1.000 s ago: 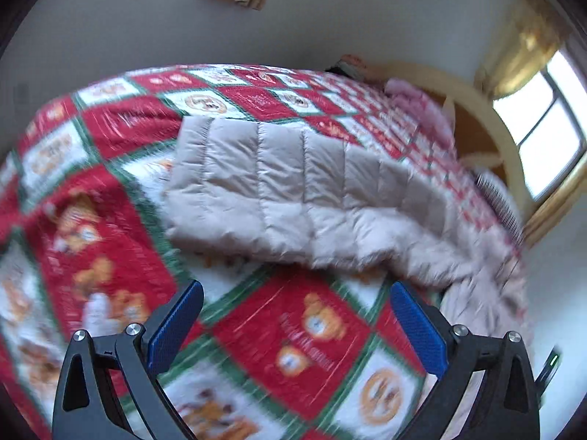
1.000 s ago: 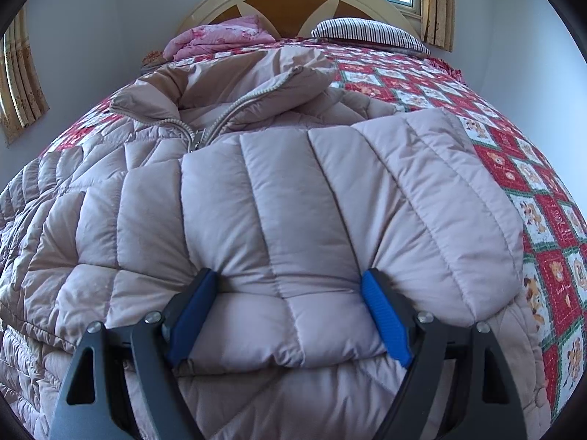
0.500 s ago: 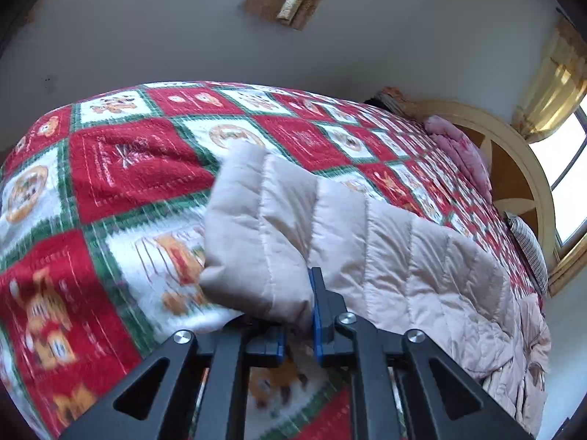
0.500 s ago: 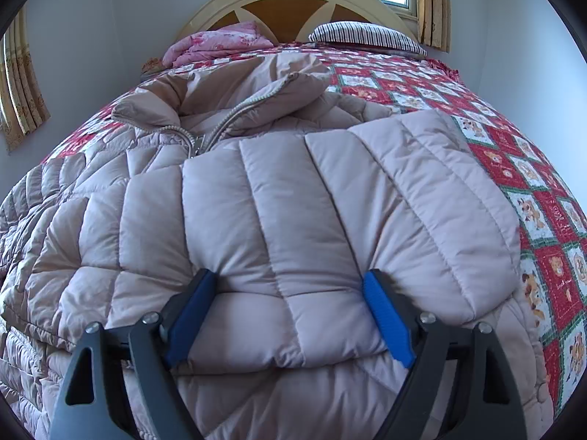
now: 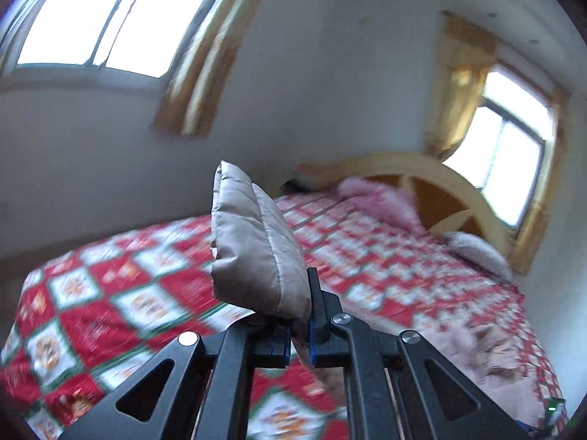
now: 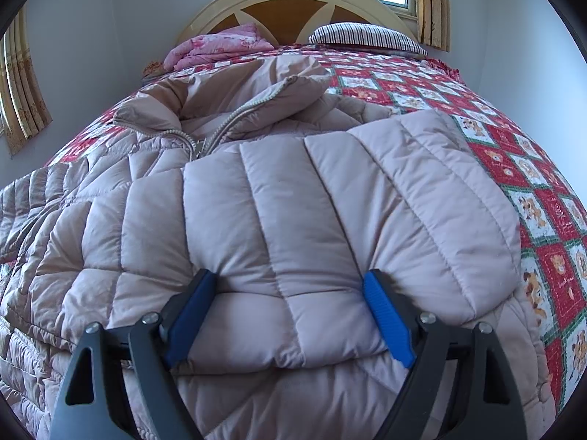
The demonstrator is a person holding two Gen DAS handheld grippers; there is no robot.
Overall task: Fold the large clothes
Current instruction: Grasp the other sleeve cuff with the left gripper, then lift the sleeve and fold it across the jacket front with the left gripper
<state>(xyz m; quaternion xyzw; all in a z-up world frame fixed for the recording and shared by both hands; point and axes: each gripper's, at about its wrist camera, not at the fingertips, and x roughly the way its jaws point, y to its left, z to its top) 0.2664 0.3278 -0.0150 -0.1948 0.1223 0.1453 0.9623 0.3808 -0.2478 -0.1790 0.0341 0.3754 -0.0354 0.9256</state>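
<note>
Sleeve clamped, left hand-held gripper | quilt | headboard

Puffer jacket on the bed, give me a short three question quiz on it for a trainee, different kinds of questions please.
1. True or false: the left gripper is shut on a padded end of the puffer jacket.
2. Multiple choice: where do the right gripper's fingers stand? A) wide apart, pressed into the folded jacket; B) shut on the zipper; C) above the striped pillow.
3. Fill in: the jacket lies on a red, white and green ____.

Key: 1 true. 2 A. 3 quilt.
</note>
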